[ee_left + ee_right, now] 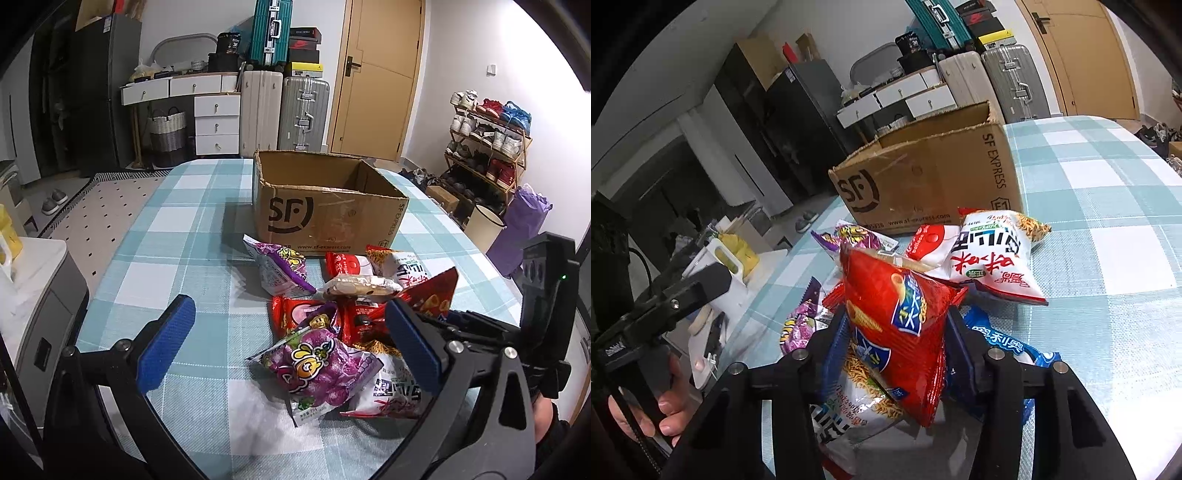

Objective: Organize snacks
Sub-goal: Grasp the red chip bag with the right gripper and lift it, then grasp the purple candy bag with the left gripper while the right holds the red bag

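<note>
While my right claw (pixel 894 354) pinches the red snack bag (pixel 890 325) at its lower body, near the pile before the cardboard box (pixel 923 177), I list it: light, crinkly, probably slippery, contents crushable. Left claw (pixel 291 347) spread, empty.

Home living space: stacked suitcases (pixel 286 107), shoe rack (pixel 487 144), white drawers (pixel 216 122), fridge (pixel 92 99), checked tablecloth (pixel 177 229).

Left tongs (pixel 284 343) spread wide above snack packets (pixel 343 314), empty cardboard box (pixel 325 210) behind, checked tablecloth (pixel 177 236)
</note>
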`<state>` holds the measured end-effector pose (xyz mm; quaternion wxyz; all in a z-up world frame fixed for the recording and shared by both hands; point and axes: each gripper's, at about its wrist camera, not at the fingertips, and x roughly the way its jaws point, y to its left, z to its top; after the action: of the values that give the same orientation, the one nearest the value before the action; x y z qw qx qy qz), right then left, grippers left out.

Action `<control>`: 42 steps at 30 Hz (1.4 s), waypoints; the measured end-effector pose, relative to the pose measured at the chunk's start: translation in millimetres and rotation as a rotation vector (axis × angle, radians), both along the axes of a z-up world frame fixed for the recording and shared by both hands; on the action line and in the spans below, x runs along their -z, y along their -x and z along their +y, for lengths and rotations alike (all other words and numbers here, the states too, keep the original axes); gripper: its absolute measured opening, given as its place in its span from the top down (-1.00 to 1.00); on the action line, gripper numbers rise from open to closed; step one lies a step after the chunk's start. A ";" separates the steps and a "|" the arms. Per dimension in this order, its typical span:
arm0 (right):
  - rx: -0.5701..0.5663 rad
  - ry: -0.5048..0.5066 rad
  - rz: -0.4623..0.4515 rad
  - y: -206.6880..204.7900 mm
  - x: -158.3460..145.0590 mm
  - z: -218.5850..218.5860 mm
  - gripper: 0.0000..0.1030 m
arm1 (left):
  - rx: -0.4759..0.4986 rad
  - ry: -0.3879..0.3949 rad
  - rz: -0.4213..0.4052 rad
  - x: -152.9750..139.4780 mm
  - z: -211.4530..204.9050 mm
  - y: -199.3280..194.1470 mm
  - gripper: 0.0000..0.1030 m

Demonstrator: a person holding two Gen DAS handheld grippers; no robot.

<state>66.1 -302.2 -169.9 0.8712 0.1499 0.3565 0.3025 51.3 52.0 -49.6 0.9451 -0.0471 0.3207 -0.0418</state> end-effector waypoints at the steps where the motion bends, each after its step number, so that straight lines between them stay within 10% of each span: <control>1: 0.004 -0.004 -0.006 1.4 -1.2 -1.9 0.02 | -0.001 -0.002 0.000 -0.3 0.1 0.8 -0.98; 42: 0.077 -0.056 -0.063 45.2 -20.1 -60.0 0.03 | 0.035 0.014 0.199 51.3 -17.5 -18.8 -0.98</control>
<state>20.9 -362.1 -149.8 0.8885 0.1782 0.3140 0.2832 70.1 34.5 -100.9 0.9073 -0.0521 0.4134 -0.0558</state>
